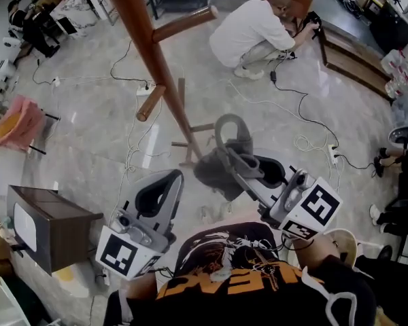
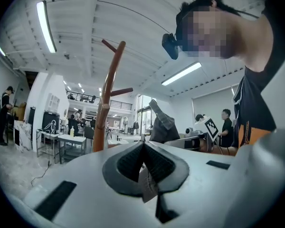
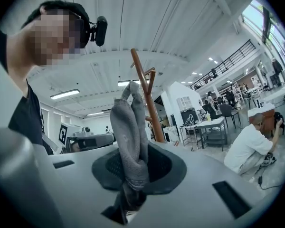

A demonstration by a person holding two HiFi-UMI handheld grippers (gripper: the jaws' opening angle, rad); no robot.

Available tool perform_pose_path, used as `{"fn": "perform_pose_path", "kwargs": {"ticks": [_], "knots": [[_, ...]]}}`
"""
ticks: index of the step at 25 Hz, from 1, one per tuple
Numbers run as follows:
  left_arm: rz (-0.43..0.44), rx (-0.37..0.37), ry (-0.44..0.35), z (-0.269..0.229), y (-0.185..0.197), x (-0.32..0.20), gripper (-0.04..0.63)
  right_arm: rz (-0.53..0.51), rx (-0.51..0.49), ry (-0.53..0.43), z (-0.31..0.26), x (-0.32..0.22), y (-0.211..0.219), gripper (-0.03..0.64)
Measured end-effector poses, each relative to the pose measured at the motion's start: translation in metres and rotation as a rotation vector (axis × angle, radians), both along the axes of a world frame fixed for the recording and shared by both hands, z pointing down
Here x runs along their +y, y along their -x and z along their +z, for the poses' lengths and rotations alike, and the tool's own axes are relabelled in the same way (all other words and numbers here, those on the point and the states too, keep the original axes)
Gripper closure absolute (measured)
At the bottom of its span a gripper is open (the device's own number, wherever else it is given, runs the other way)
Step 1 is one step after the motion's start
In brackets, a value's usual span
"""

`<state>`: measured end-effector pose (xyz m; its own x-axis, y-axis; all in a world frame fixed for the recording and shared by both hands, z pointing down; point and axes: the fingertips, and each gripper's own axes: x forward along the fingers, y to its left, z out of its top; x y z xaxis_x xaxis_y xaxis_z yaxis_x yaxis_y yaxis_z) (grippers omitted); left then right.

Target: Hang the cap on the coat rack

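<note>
The grey cap [image 3: 128,132] is clamped in the right gripper [image 3: 133,169], right of the wooden coat rack [image 1: 144,39]. Only its own view shows the left gripper [image 2: 143,161] closed.

Cap [image 1: 217,172] near coat rack [image 1: 147,41]

Large open lab hall (mezzanine [image 3: 230,61] above): strip lights [image 2: 46,26], worktables [image 2: 71,140], cables [image 1: 313,121] trailing over marble floor [image 1: 95,128].
</note>
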<state>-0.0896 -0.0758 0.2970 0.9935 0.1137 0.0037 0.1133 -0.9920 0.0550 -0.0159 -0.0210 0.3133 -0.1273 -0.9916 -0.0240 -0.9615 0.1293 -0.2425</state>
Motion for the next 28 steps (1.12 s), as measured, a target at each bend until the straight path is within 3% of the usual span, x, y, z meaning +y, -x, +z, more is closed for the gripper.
{"fn": "perform_pose_path", "kwargs": {"ticks": [6,10,15,19,23,28], "knots": [[0.007,0.025,-0.007,-0.003,0.014,0.013,0.572,0.039,0.042,-0.027,-0.004,0.019,0.018,0.545],[0.037,0.022,0.003,0.003,0.022,-0.001,0.572,0.086,0.054,0.004,-0.002,0.006,0.024,0.545],[0.126,0.047,0.003,-0.001,0.034,-0.030,0.572,0.174,0.067,0.019,-0.002,-0.013,0.045,0.545],[0.220,0.027,-0.028,0.004,0.043,-0.059,0.572,0.281,0.050,0.022,0.003,-0.041,0.058,0.545],[0.291,0.005,-0.003,0.006,0.056,-0.086,0.572,0.373,0.026,0.010,0.004,-0.059,0.075,0.545],[0.335,0.022,0.015,0.000,0.068,-0.096,0.572,0.398,0.018,-0.006,0.008,-0.069,0.102,0.545]]}}
